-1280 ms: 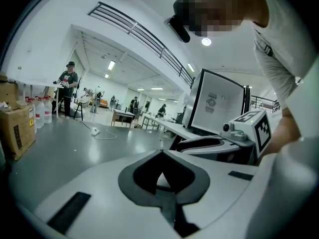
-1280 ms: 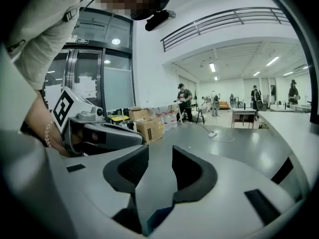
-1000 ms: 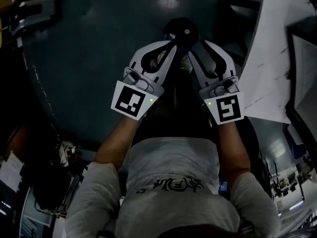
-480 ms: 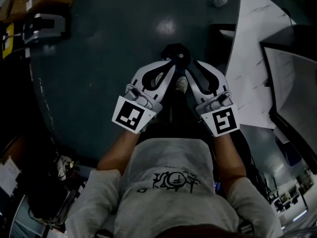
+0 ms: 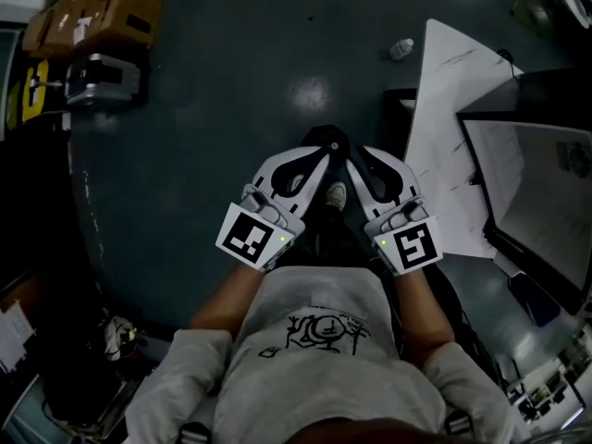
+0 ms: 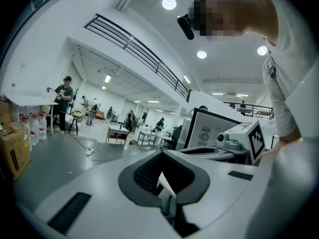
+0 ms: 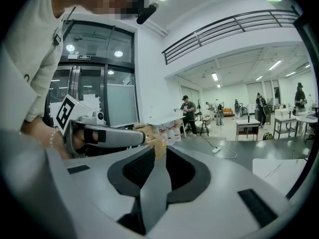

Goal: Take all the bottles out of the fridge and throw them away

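Above a glossy dark floor, the white left gripper has its ribbed black pads together, empty, while the right gripper, jaws just closing, stands narrowly apart around nothing.

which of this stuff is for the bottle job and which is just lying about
for the job: left hand-held gripper, empty; right hand-held gripper, jaws just been closing, nothing between them

just lying about: cardboard boxes; white board; small pale thing; plastic jugs
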Demonstrator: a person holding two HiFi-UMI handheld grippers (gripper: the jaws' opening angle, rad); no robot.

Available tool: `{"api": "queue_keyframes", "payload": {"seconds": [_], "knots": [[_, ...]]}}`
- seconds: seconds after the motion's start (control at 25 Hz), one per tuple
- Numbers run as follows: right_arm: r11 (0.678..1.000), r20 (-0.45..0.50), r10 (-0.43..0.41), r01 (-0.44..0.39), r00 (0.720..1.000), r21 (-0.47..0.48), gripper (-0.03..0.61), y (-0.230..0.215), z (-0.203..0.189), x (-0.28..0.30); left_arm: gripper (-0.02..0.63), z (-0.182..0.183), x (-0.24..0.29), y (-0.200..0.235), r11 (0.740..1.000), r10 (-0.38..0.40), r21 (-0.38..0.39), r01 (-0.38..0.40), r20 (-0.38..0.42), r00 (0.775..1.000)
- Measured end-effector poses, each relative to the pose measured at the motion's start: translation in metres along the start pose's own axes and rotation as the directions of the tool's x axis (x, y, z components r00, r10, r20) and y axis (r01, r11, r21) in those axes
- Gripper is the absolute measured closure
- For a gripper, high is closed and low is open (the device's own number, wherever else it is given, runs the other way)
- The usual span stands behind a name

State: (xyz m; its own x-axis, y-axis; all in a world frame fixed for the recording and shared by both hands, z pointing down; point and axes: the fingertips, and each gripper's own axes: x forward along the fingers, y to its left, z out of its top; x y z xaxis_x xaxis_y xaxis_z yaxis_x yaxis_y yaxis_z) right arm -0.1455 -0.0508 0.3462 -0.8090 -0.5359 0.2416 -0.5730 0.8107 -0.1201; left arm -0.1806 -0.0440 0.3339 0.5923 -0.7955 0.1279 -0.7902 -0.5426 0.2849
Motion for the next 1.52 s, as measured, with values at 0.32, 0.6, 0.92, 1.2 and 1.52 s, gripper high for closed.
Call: {"api": "queue_keyframes", "payload": {"seconds": [0.32, 0.6, 0.92, 1.2, 1.52], "knots": [[1.000, -0.005, -0.010, 0.010, 1.000, -0.025, 0.505, -0.002, 0.046, -0.018, 0.601, 0.044, -0.001, -0.019, 0.999, -0.029, 0.035, 0.029, -0.001, 1.000], [0.999, 0.001, 0.001, -0.001, 1.000, -0.044, 0.512, 0.011, 0.087, -0.036, 0.601, 0.080, -0.008, -0.039, 0.997, -0.052, 0.051, 0.051, 0.003, 0.999], [0.999, -0.032, 0.011, -0.012, 0.999, -0.044, 0.514, 0.023, 0.122, -0.061, 0.601, 0.119, -0.013, -0.068, 0.993, -0.090, 0.077, 0.088, 0.023, 0.996], [0.998, 0.066, 0.007, -0.003, 0.998, -0.058, 0.514, 0.030, 0.169, -0.077, 0.601, 0.147, -0.018, -0.091, 0.988, -0.132, 0.091, 0.128, 0.032, 0.991], [0.998, 0.083, 0.000, 0.005, 0.997, -0.057, 0.517, 0.036, 0.195, -0.096, 0.601, 0.169, -0.026, -0.108, 0.984, -0.154, 0.092, 0.150, 0.044, 0.987]]}}
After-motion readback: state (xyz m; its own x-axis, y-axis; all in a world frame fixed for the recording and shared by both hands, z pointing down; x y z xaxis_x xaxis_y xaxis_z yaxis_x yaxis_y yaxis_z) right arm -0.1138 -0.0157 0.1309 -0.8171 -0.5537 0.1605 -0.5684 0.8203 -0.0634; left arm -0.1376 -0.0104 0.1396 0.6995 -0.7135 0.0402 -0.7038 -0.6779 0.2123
